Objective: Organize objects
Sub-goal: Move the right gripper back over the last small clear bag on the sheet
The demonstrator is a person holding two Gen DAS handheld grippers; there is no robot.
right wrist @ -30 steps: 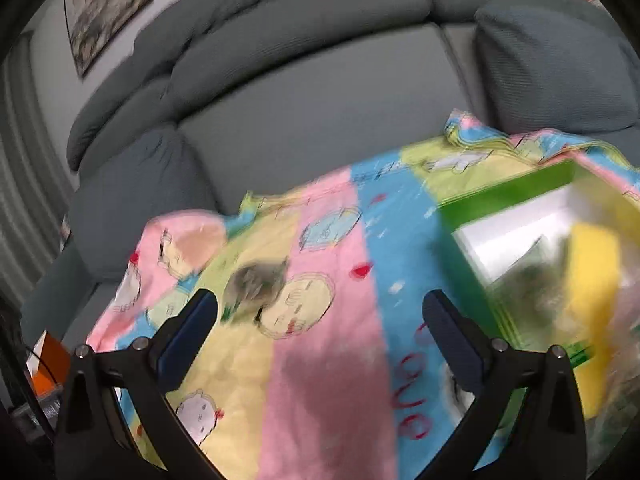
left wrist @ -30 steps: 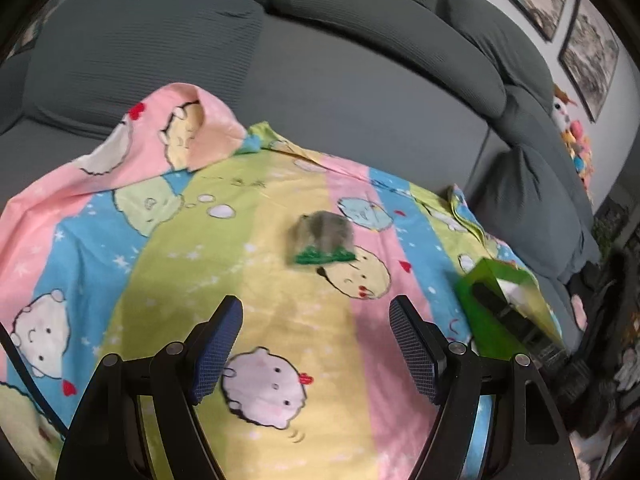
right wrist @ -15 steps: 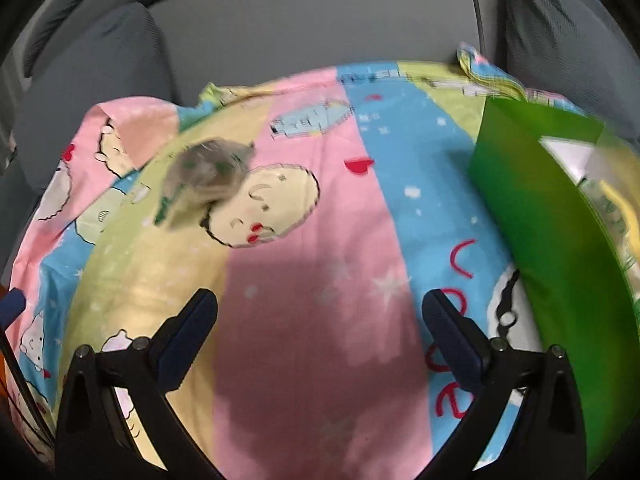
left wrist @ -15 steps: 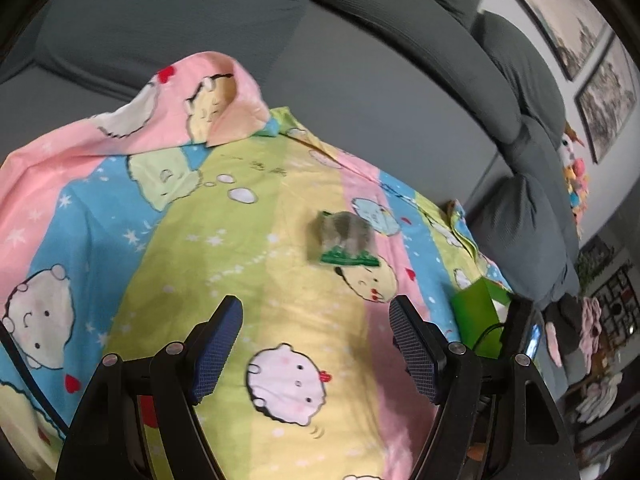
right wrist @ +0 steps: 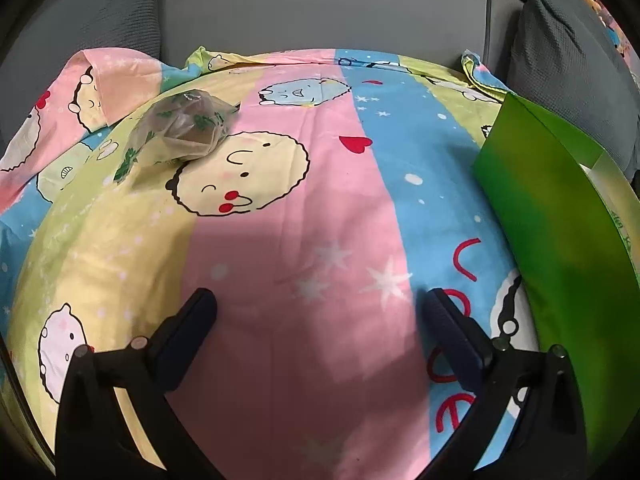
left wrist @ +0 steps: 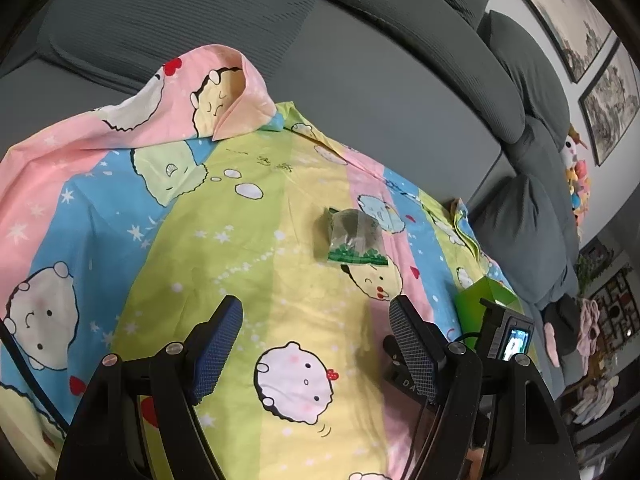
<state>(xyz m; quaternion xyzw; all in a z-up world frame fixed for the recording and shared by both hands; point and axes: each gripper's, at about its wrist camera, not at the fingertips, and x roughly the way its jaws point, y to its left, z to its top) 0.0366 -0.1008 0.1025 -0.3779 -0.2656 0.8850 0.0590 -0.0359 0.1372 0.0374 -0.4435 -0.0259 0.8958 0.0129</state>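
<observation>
A small clear packet with green print and a brown lump inside (left wrist: pixel 354 238) lies on a striped cartoon sheet (left wrist: pixel 192 240). It also shows in the right wrist view (right wrist: pixel 186 128), up and left of the right gripper. My left gripper (left wrist: pixel 316 346) is open and empty, a little short of the packet. My right gripper (right wrist: pixel 324 332) is open and empty, low over the pink stripe. A green box (right wrist: pixel 560 216) stands at the right; its inside is hidden. Its corner shows in the left wrist view (left wrist: pixel 484 300).
The sheet (right wrist: pixel 320 220) covers a grey sofa (left wrist: pixel 360 92) with cushions behind and at the right (right wrist: pixel 568 48). A fold of the sheet rises at the back left (left wrist: pixel 224 92). The other gripper's body with a small screen (left wrist: pixel 508 336) sits right of my left fingers.
The right gripper has swung down and closer to the sheet, so the packet and the green box look larger. The left gripper has tilted slightly; the packet has not moved.
</observation>
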